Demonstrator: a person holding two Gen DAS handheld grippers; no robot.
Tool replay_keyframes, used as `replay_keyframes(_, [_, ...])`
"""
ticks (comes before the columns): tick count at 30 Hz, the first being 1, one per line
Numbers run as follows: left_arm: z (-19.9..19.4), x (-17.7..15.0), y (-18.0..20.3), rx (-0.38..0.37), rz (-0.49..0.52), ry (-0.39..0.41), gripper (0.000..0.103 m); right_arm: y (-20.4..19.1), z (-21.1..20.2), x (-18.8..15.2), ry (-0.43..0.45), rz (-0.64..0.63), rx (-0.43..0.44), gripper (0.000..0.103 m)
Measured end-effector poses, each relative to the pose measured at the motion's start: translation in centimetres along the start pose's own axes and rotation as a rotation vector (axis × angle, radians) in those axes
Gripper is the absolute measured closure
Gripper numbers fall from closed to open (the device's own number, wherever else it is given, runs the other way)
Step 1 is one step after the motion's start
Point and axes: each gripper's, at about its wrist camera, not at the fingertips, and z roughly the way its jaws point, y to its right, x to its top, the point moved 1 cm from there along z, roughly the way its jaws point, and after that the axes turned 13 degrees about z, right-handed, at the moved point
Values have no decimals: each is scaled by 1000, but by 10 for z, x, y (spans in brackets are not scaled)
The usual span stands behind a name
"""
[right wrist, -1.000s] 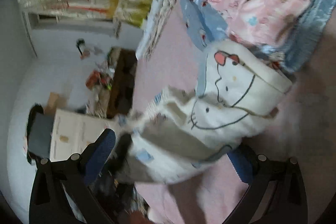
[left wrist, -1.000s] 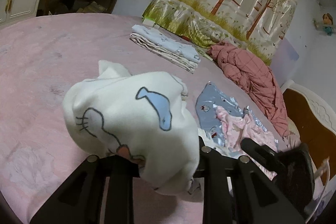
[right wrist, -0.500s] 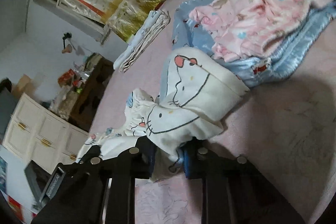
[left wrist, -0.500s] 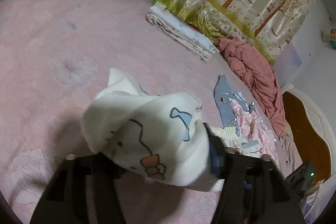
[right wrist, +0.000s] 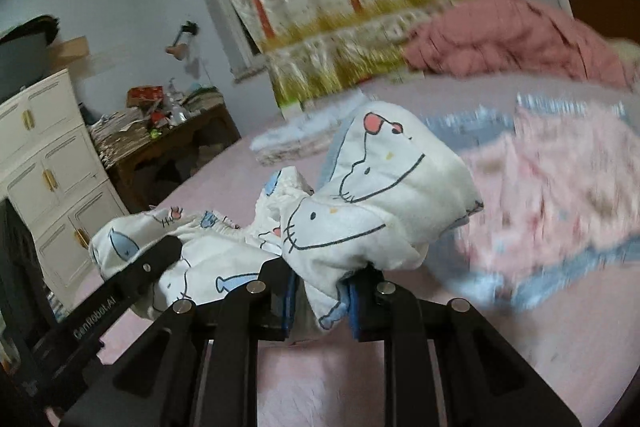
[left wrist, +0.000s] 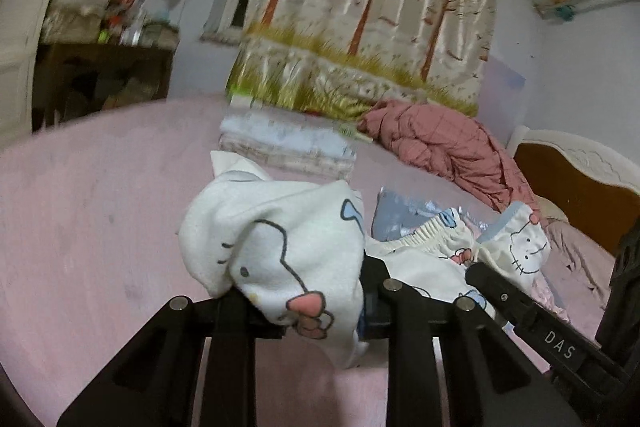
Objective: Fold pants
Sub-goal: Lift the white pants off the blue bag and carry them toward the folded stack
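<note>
White fleece with cat faces bunches up in both of my grippers at once: the pants (left wrist: pixel 280 251) hang off the pink bed (left wrist: pixel 88 211), pinched at two corners. A second ago my right gripper (right wrist: pixel 320 301) stood wide open around a heap of this cloth; now its blue-padded fingers (right wrist: pixel 289 303) are clamped on a fold, and the camera sits level where it was tipped right over. My left gripper (left wrist: pixel 302 311) had the cloth then and has it now, its jaws having just closed a touch further, fabric pinched between them and spilling over the top. Both wrist views have climbed: the tree-print curtain (left wrist: pixel 372 11) fills far more of the picture than before, and the bed has dropped lower.

What that tells me: pick-up done, and I judge we are early in the fold, with the pants lifted to be shaken out and spread flat. The waistband (left wrist: pixel 432 233) stretches between my two grips, gathered elastic showing, so I seem to hold the top edge at both ends.

Writing now. In the left view the other tool's arm reads "DAS" (left wrist: pixel 560 345), the rest cut off. In the right view the neighbouring arm reads roughly "GenRobot.AI" (right wrist: pixel 96 319), though the first letters are soft. No label on the pants that I can read.
</note>
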Motion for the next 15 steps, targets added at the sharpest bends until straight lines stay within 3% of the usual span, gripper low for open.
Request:
replay_keyframes(4, [7,40,1,69,82,7,80,-25,-1,29,54,-52,28,82])
replay_keyframes(7, [19,75,-5,65,84,1,80,-47,9,59,101,-79,45,82])
replay_keyframes(15, [81,161,-26,102,197,145,78,-95,71,146,201,-110,70,82])
